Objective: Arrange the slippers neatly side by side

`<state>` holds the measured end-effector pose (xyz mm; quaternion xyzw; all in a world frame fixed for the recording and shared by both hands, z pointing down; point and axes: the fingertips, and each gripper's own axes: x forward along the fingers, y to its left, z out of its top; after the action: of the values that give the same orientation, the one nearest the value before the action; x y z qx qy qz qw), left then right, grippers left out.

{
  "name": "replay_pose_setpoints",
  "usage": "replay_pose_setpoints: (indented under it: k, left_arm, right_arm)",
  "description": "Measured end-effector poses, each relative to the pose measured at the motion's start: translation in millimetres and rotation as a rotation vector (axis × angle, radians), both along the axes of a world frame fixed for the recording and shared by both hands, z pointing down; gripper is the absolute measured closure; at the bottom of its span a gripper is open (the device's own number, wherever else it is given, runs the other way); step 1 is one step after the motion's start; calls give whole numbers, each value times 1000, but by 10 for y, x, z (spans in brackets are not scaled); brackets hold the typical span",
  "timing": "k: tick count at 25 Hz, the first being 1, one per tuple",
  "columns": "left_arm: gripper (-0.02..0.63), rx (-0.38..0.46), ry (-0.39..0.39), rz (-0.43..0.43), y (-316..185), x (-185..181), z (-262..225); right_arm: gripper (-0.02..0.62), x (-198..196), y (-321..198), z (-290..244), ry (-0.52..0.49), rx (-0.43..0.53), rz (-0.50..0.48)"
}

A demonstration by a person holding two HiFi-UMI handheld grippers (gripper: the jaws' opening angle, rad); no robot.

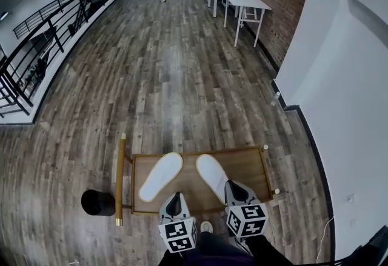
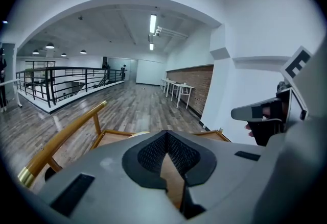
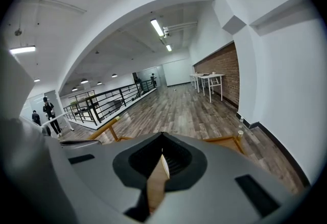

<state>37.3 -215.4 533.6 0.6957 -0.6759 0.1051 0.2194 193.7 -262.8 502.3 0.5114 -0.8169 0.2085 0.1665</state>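
Slippers (image 1: 160, 176) splayed on tray (image 1: 248, 168); left gripper (image 1: 175, 197), right gripper (image 1: 233, 187) closed, empty.

My left tongs (image 2: 166, 142) and right tongs (image 3: 161, 155) are smooth, matt grey plastic, with black ribbed pads that look rubbery. The left slipper (image 1: 160, 176) and right slipper (image 1: 212, 177) are white, soft and matt, cloth by the look. The bench (image 1: 245, 165) is smooth light wood. Its handle rail (image 1: 120, 179) is glossy golden-brown. The floor (image 1: 170, 77) is grained wood planks, faintly shiny.
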Motion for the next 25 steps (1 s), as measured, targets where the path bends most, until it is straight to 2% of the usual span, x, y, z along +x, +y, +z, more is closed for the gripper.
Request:
replay_pose_setpoints:
  k: [4,12,19,25]
  left_arm:
    - [606,-12,-21,-29,-15,-53,25]
    - [606,3,-44,-4,-165,-170,-74]
    - [606,14,-20,48,-264,-140,-54]
    - [606,23,-6,49,-299,-177,-42]
  right_arm:
    - [597,17,-77,92,-2,-24,-15]
    - [597,-139,-167,145,-4,-41,-17]
    - [597,-254,-263,117,-2,-31,-35]
    - [597,-274,-370,213,-59,-88,-49]
